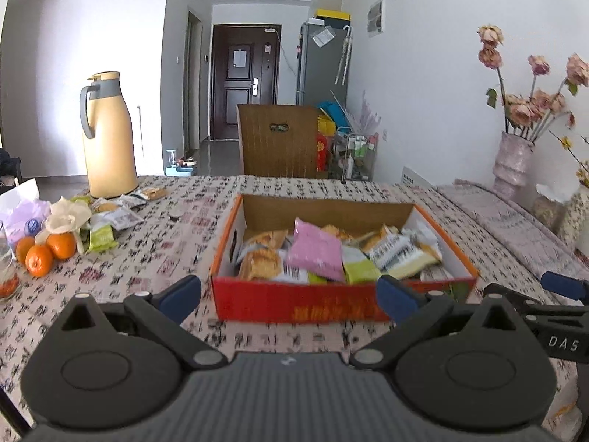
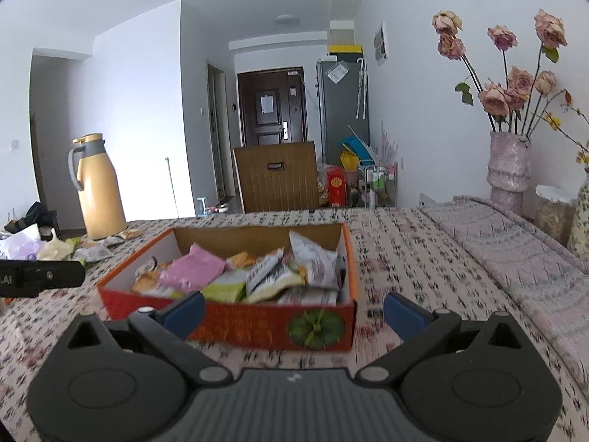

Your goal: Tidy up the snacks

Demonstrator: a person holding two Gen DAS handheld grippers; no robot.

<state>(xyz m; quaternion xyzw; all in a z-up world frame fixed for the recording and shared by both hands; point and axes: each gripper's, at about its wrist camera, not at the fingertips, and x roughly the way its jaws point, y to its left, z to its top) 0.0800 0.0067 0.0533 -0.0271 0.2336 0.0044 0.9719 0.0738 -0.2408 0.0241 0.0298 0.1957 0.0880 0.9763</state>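
Observation:
A red and orange cardboard box (image 1: 294, 304) sits mid-table, filled with several snack packets, a pink packet (image 1: 316, 254) on top. It also shows in the right wrist view (image 2: 257, 326). More loose snack packets (image 1: 110, 221) lie at the left by a yellow thermos jug (image 1: 107, 136). My left gripper (image 1: 289, 294) is open and empty, just in front of the box. My right gripper (image 2: 292, 311) is open and empty, in front of the box's right half.
Oranges (image 1: 44, 254), a cream tissue and plastic bags lie at the table's left edge. A vase of dried roses (image 2: 510, 162) stands at the right by the wall. A wooden chair back (image 1: 278, 143) is behind the table. A patterned cloth covers the table (image 1: 165, 258).

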